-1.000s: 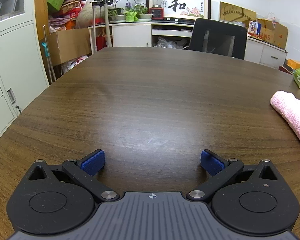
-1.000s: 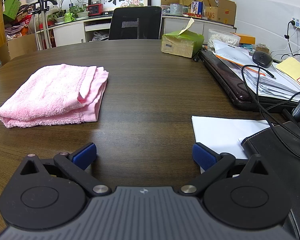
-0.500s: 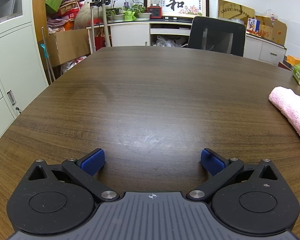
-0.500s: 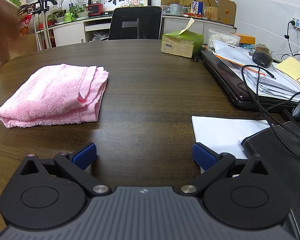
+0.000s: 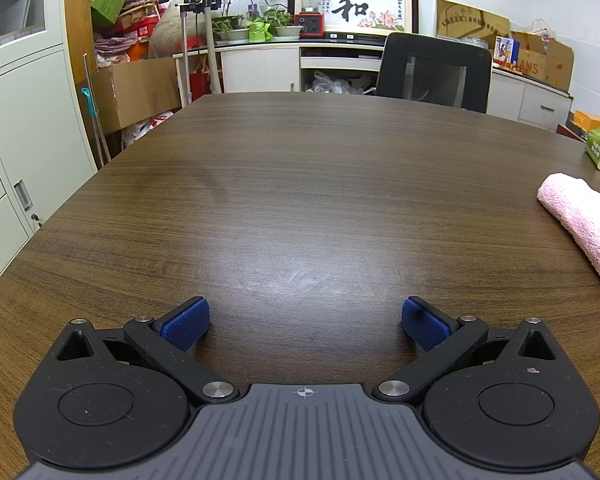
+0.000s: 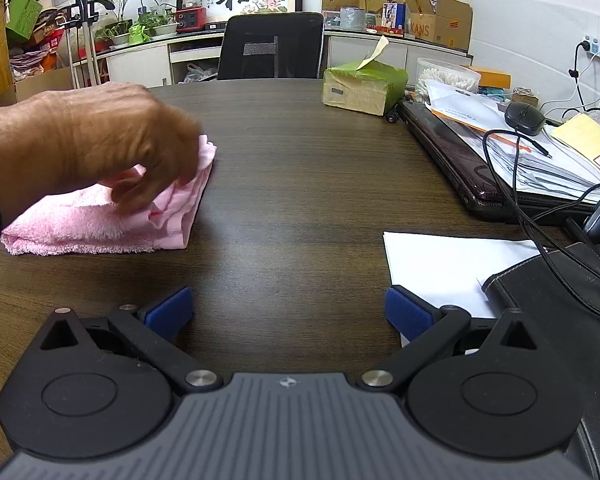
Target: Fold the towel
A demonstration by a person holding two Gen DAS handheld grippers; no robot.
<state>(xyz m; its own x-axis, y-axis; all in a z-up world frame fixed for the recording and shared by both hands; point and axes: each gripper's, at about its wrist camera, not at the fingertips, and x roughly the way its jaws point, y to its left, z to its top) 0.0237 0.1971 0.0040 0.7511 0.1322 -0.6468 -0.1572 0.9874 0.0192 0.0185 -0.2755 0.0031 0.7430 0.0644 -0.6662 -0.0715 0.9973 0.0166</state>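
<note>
A folded pink towel lies on the dark wooden table, left of centre in the right wrist view. A person's bare hand reaches in from the left and pinches the towel's right edge, hiding its middle. My right gripper rests open near the table's front, well short of the towel, with nothing between its blue pads. In the left wrist view only the towel's end shows at the right edge. My left gripper is open over bare wood, far left of the towel.
A green tissue box, a black laptop piled with papers, a mouse and cables crowd the right side. A white sheet and a dark folder lie close to my right gripper. An office chair stands at the far end.
A person's hand has come in from the left and taken hold of the towel's right edge, bunching it slightly. The left view has shifted a little; both grippers stay open.
</note>
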